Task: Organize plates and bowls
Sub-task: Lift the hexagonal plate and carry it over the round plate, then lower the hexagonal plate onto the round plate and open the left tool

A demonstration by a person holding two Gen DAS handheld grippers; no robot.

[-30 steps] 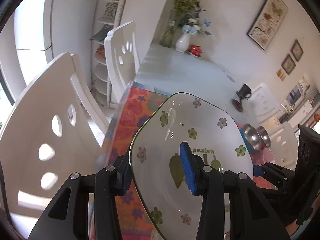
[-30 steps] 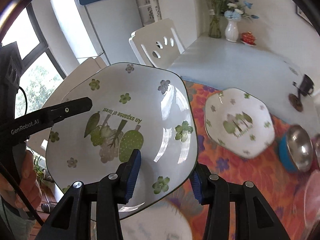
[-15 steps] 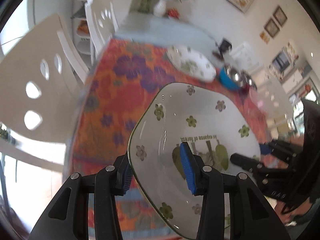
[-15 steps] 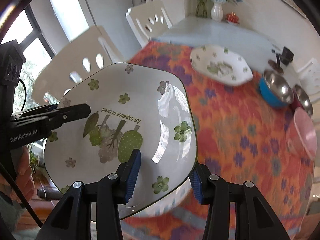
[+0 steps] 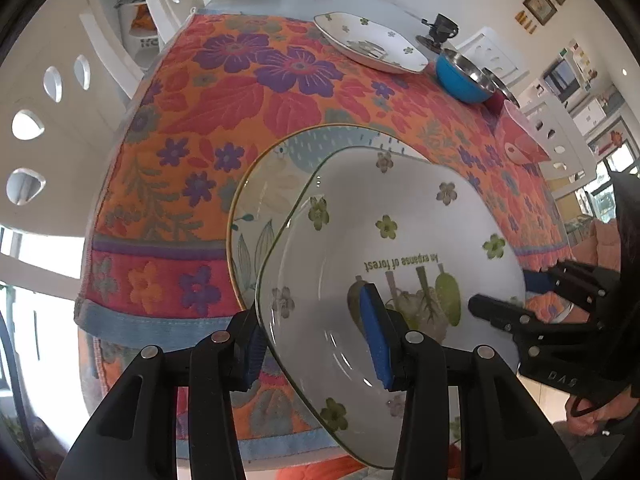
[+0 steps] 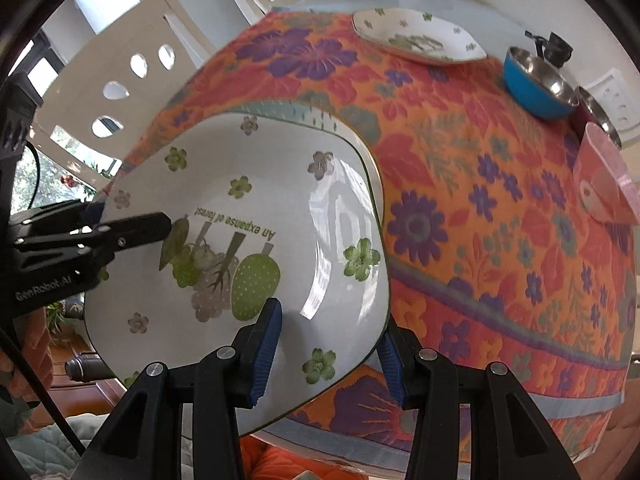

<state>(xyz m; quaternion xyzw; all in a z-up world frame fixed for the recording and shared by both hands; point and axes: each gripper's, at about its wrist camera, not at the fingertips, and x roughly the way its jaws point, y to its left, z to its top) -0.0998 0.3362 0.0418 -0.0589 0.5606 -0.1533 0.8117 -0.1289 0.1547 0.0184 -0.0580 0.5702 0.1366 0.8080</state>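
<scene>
Left wrist view: both the left tongs [image 5: 316, 344] and right tongs [image 6: 328, 350] clamp opposite rims of the forest-print plate [image 5: 400, 248], held tilted over a gold-rimmed plate [image 5: 272, 184] on the floral-clothed surface [image 5: 248, 92].

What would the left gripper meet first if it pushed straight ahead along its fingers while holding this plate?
Probably the gold-rimmed plate on the floral tablecloth: it lies just beyond the held forest plate that the left gripper clamps. Depth is unclear.
</scene>
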